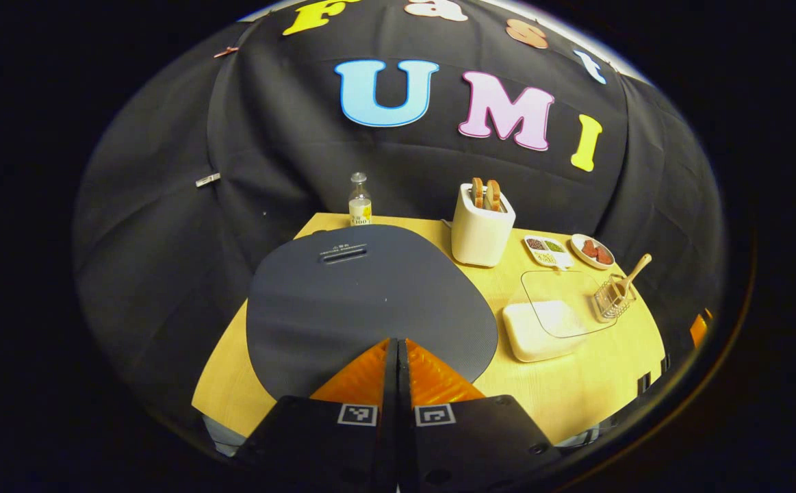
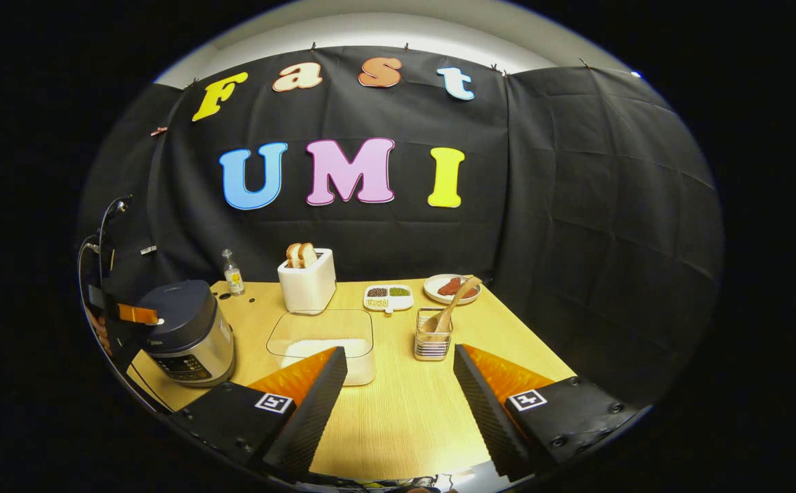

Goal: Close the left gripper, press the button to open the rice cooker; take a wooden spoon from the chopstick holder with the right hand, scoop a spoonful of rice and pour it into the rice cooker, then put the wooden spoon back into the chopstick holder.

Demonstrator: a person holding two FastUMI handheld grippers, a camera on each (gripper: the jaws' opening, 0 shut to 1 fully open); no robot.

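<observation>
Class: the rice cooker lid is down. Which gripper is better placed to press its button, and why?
Left. The left gripper is shut, right above the dark grey rice cooker lid. The right gripper is open, facing the wire chopstick holder with the wooden spoon.

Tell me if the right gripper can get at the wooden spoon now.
Probably yes: the right gripper has its jaws wide open, and bare table lies between it and the wooden spoon standing in the chopstick holder.

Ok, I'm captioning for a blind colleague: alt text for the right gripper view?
Open right tongs hover over a wooden table, aimed toward a wire chopstick holder with a wooden spoon. A rice tub sits left of it, and the closed rice cooker farther left.
</observation>
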